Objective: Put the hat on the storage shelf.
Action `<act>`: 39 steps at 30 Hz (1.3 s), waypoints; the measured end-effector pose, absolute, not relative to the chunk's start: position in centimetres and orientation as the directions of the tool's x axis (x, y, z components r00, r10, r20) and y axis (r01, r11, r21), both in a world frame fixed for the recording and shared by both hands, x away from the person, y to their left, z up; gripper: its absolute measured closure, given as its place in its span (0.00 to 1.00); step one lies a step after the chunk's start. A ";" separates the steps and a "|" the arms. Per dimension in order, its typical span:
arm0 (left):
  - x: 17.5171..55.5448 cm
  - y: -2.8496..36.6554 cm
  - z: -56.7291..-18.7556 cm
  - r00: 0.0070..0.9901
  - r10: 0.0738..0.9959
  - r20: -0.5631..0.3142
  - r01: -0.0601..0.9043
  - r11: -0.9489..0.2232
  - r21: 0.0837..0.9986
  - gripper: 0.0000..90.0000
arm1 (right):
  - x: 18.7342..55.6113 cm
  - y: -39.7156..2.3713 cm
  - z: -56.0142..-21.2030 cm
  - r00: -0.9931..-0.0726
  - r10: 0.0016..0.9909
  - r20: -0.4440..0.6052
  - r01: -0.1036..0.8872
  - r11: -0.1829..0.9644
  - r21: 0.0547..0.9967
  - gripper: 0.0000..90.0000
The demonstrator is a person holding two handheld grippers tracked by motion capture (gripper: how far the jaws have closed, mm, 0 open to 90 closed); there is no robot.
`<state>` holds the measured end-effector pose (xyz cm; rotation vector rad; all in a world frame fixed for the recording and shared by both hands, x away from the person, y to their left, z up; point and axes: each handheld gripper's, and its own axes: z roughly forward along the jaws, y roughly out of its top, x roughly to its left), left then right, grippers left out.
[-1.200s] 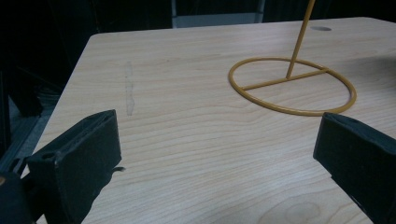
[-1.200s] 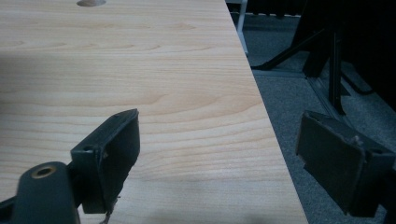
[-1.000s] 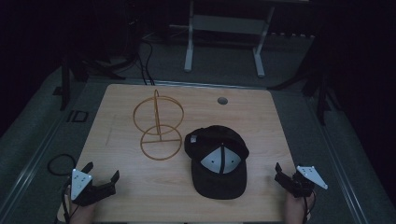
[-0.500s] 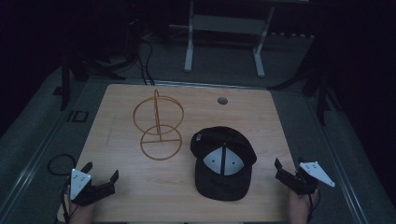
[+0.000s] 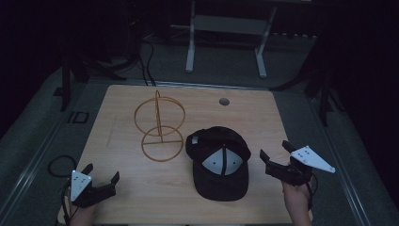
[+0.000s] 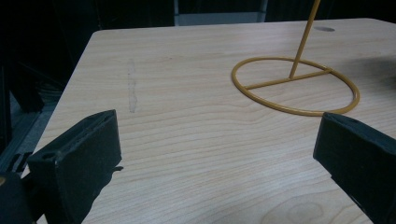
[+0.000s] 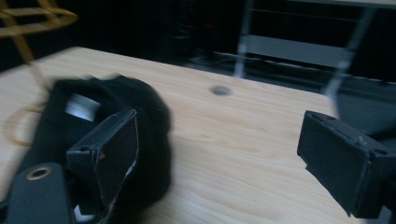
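Note:
A black cap with pale front panels lies on the wooden table, right of centre, its brim toward the near edge. A gold wire stand of two rings on a post stands to its left. My left gripper hovers open at the near left corner, and its own view looks past the open jaws at the stand's base ring. My right gripper is open just right of the cap. In its blurred view the cap lies beside the left jaw, with nothing between the jaws.
A small round hole sits in the tabletop near the far edge. Beyond the table stand a white metal frame and cables on a dark floor. A cable loop trails off the left edge by my left gripper.
My right gripper has moved forward and left, closer to the cap's right side. The left gripper and the wire stand have stayed put.

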<state>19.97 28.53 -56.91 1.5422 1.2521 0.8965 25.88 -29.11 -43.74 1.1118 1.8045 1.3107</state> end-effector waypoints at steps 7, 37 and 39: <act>20.0 28.6 -56.9 0.217 0.976 -0.025 0.304 -0.043 0.952 0.01 | 27.2 -26.5 -42.9 -0.549 0.836 -0.006 0.295 0.201 0.934 0.12; 20.0 28.6 -56.9 0.223 0.974 -0.025 0.309 -0.046 0.950 0.01 | 33.6 -20.8 -47.9 -0.520 0.844 -0.134 0.512 0.433 0.742 0.91; 20.0 28.6 -56.9 0.222 0.975 -0.026 0.309 -0.045 0.950 0.01 | 33.5 -20.7 -47.9 -0.516 0.842 -0.154 0.503 0.443 0.742 0.98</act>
